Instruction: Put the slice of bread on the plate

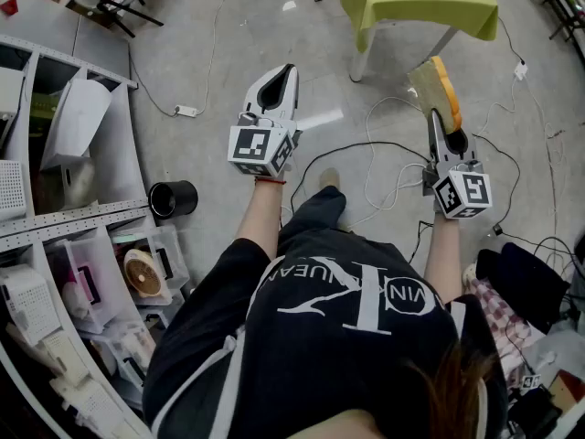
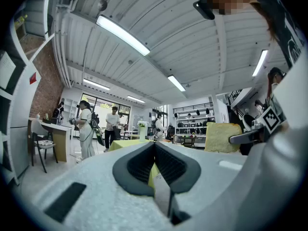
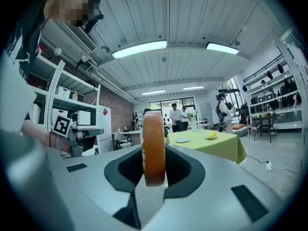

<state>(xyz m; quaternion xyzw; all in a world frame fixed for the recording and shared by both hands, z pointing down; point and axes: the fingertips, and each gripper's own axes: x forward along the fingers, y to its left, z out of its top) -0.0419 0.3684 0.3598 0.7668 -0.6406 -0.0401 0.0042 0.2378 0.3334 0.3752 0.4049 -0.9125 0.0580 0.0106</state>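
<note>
The slice of bread (image 3: 154, 143) is clamped on edge between the jaws of the right gripper (image 1: 447, 128), dead centre of the right gripper view with its crust facing the camera. It is carried in the air, well apart from the plate. The left gripper (image 2: 155, 147) is seen pressed together on nothing.

The bread is judged light, soft and crumbly. A hard squeeze would dent it, so it is best pinched across the flat faces near the crust.

Further out, the plate (image 3: 182, 140) is spotted bare on the green table (image 3: 221, 150), right of centre, with a yellow item (image 3: 211, 135) near it.

In the head view a black cup (image 1: 172, 198) is found lying on the floor at left, its inside too dark to read. Clear bins (image 1: 174, 245) in the lower-left shelving are filled with odd items, one a round tan thing (image 1: 143, 273).
</note>
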